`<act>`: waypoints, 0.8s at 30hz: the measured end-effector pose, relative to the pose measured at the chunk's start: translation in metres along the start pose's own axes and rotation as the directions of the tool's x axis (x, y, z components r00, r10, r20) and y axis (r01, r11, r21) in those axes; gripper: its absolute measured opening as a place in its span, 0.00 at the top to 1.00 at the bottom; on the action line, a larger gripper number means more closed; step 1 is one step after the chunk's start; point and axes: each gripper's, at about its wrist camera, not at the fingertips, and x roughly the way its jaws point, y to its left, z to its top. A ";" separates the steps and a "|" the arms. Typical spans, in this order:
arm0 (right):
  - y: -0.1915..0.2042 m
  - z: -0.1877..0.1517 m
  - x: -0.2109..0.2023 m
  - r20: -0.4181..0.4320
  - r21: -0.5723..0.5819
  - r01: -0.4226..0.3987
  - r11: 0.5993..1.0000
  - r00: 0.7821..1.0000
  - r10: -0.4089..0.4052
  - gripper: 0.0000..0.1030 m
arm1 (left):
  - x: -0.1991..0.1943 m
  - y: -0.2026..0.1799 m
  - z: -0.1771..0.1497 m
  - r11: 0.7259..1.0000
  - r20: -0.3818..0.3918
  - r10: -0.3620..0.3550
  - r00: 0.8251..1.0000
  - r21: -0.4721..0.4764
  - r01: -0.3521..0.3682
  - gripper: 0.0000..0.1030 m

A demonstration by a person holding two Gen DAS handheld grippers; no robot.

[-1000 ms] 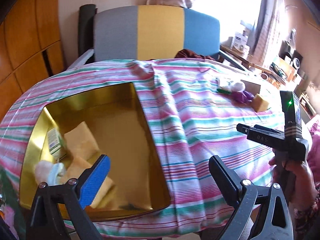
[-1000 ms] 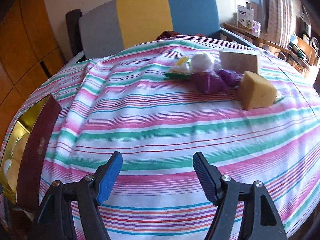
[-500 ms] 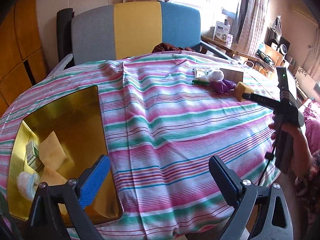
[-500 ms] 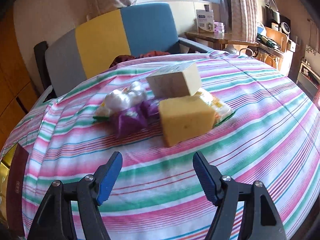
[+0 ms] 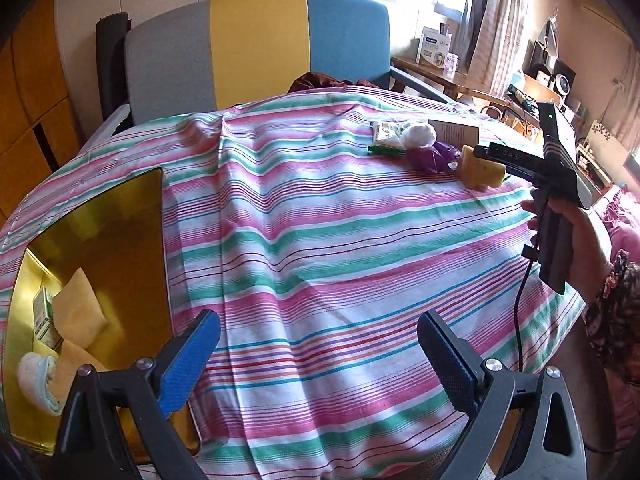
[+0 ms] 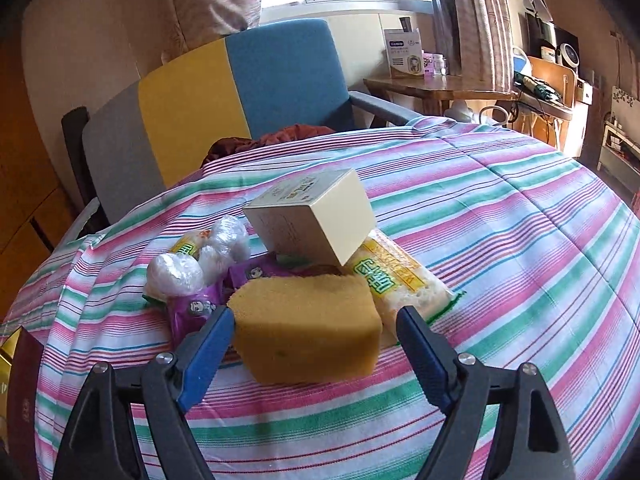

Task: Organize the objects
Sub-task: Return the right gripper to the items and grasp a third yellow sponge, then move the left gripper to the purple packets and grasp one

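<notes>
A yellow sponge [image 6: 308, 326] lies on the striped tablecloth [image 6: 500, 240], between the fingers of my open right gripper [image 6: 316, 342], which do not press it. Behind it lie a cream box [image 6: 316, 220], a yellow noodle packet [image 6: 396, 280], purple packets [image 6: 192, 308] and white wrapped balls [image 6: 176, 274]. My left gripper [image 5: 318, 354] is open and empty over the near cloth. A gold tin [image 5: 120, 220] at the left holds sponges [image 5: 78, 308], a small box [image 5: 42, 316] and a white wrapped ball [image 5: 34, 376]. The right gripper also shows in the left wrist view [image 5: 486, 152].
A grey, yellow and blue chair [image 5: 256, 48] stands behind the table. A dark red lid [image 6: 24, 404] lies at the tin's edge. A wooden side table [image 6: 440, 88] with boxes and shelves stands at the right.
My right gripper has moved forward to the pile until the yellow sponge sits between its fingers. My left gripper has drawn back and turned right, away from the tin.
</notes>
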 end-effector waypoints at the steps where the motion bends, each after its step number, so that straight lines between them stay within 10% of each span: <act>1: 0.003 0.000 0.002 -0.002 -0.010 -0.001 1.000 1.000 0.001 0.18 | 0.001 -0.001 0.001 1.000 0.000 0.002 1.000 0.002 -0.002 0.03; 24: 0.007 -0.027 -0.012 0.004 -0.039 0.106 0.994 0.994 -0.106 0.27 | 0.046 -0.037 0.034 0.999 -0.044 -0.048 0.998 0.011 0.049 0.03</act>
